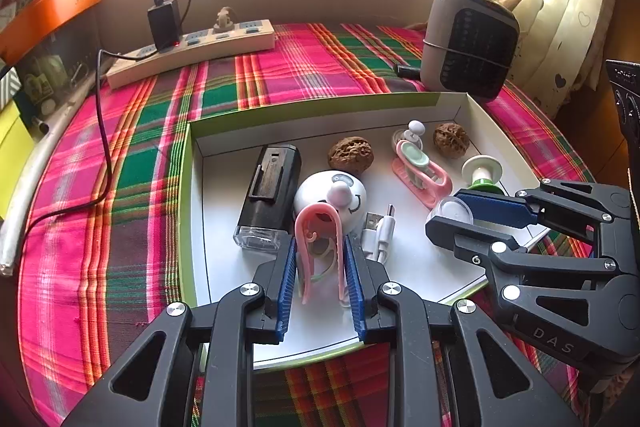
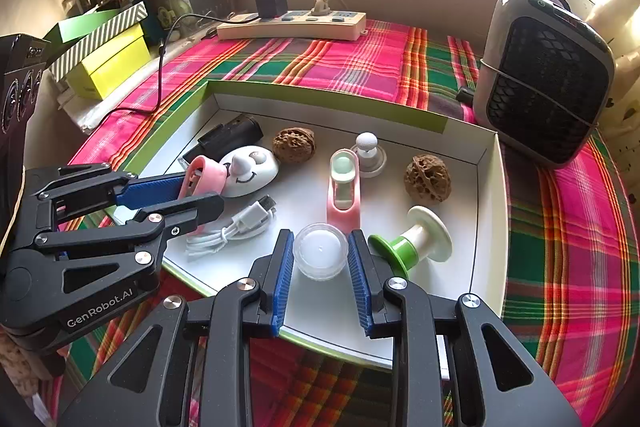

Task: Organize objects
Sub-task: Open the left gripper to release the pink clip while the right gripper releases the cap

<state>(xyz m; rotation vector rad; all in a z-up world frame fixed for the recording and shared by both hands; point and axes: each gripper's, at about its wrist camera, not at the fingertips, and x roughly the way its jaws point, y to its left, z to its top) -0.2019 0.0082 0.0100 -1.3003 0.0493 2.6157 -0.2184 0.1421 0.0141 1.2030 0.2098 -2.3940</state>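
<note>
**Both grippers clamped on stuff inside the white tray**

While both tools point steeply down into the white tray (image 1: 472, 111), each one has something pinched; the left gripper (image 1: 320, 263) is clamped on a pink clip (image 1: 320, 223), whose long axis runs straight along the fingers, rounded loop end pointing away from the camera toward the far tray wall, open legs trailing back between the blue pads (image 1: 289, 279); it sits at the near left part of the tray, seemingly held a bit above the floor, though I can't tell for sure.

The right gripper (image 2: 320, 259) is closed on a small clear round cap (image 2: 320, 251), near the tray's front edge; it's round, so no real long axis, flat face up toward the camera.

Both grippers come in side by side from the near edge, angled toward each other a bit.

Around them: a white smiley-face piece (image 1: 352, 195) just beyond the pink clip, a black rectangular gadget (image 1: 270, 195) to its left, a coiled white USB cable (image 1: 380, 231) between the two grippers, two walnuts (image 2: 294, 145) (image 2: 427, 177), a second pink clip (image 2: 344, 191) right beyond the cap, a white knob (image 2: 367, 151), and a green-and-white spool (image 2: 416, 243) lying just beside the right finger.

Outside the tray on the plaid cloth (image 2: 360, 63): a power strip (image 2: 292, 25) and a small heater (image 2: 548, 79).
</note>
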